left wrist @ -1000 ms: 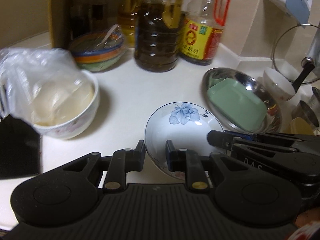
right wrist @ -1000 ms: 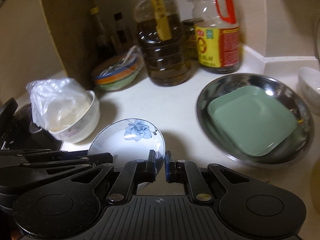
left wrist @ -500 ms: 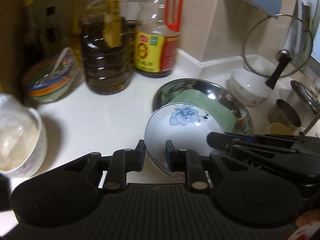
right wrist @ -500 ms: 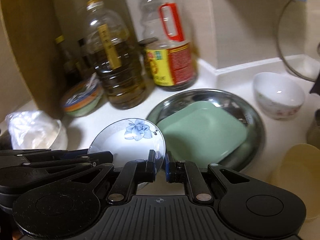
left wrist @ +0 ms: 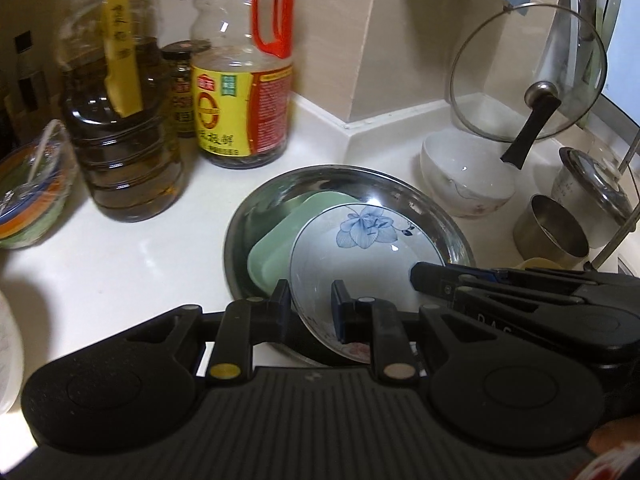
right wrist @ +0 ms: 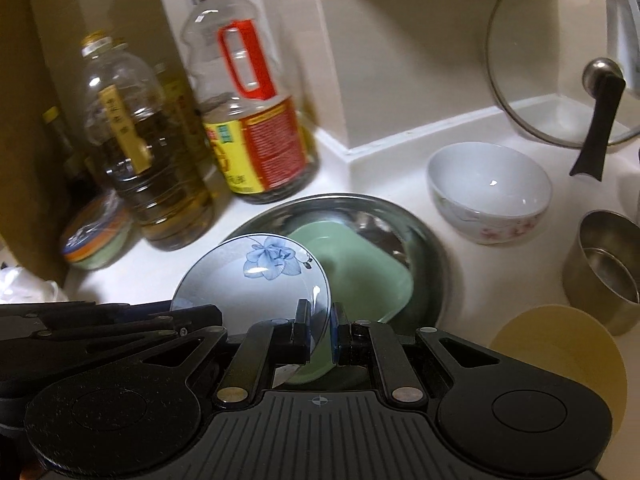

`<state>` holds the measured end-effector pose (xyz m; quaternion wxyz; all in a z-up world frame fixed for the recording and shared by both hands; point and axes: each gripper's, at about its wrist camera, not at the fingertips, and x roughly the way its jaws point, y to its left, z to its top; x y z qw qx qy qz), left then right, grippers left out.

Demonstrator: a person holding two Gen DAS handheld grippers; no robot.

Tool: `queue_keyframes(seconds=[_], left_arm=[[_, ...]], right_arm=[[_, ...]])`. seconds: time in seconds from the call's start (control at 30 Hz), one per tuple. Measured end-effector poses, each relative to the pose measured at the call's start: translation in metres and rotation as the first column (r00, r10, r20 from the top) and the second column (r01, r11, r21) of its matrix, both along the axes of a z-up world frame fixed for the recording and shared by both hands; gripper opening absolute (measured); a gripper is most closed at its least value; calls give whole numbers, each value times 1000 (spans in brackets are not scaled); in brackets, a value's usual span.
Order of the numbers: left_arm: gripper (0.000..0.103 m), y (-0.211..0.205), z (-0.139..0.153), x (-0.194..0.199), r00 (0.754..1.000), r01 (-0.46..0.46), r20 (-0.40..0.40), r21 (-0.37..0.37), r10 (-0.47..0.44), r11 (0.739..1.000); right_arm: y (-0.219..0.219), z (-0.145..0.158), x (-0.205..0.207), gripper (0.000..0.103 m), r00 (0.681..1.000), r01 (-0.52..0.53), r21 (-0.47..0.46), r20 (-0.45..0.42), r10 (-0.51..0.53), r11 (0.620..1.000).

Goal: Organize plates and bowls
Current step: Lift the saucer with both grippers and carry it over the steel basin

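Observation:
A white plate with a blue flower (left wrist: 360, 256) (right wrist: 256, 280) is held by its rim between both grippers. My left gripper (left wrist: 310, 304) is shut on its near left rim. My right gripper (right wrist: 321, 330) is shut on its right rim. The plate hangs tilted over a green square plate (left wrist: 276, 240) (right wrist: 360, 276), which lies in a round steel dish (left wrist: 400, 188) (right wrist: 432, 248). A white bowl with pink flowers (left wrist: 464, 178) (right wrist: 488, 192) stands to the right of the dish.
Two large oil bottles (left wrist: 120, 120) (left wrist: 244, 80) stand at the back. Stacked coloured bowls (left wrist: 28, 200) sit at the left. A glass lid (left wrist: 528, 72) leans in the corner. Steel cups (right wrist: 604, 268) and a yellow round dish (right wrist: 568, 356) are at the right.
Both grippers have carried the flower plate to the right, from above the bare counter to above the steel dish and green plate. The bagged bowl at the left has left the view.

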<state>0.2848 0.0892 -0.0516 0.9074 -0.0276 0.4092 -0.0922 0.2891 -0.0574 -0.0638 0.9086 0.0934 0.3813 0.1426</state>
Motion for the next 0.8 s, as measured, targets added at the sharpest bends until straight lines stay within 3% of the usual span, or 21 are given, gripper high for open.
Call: queue_keyframes(seconds=[0.8], left_arm=[[19,-14,-42,60,996,11,-89,19,-10,1000]], right_arm=[[-7,-37,53,9,996,25,-21,-89,-27,999]])
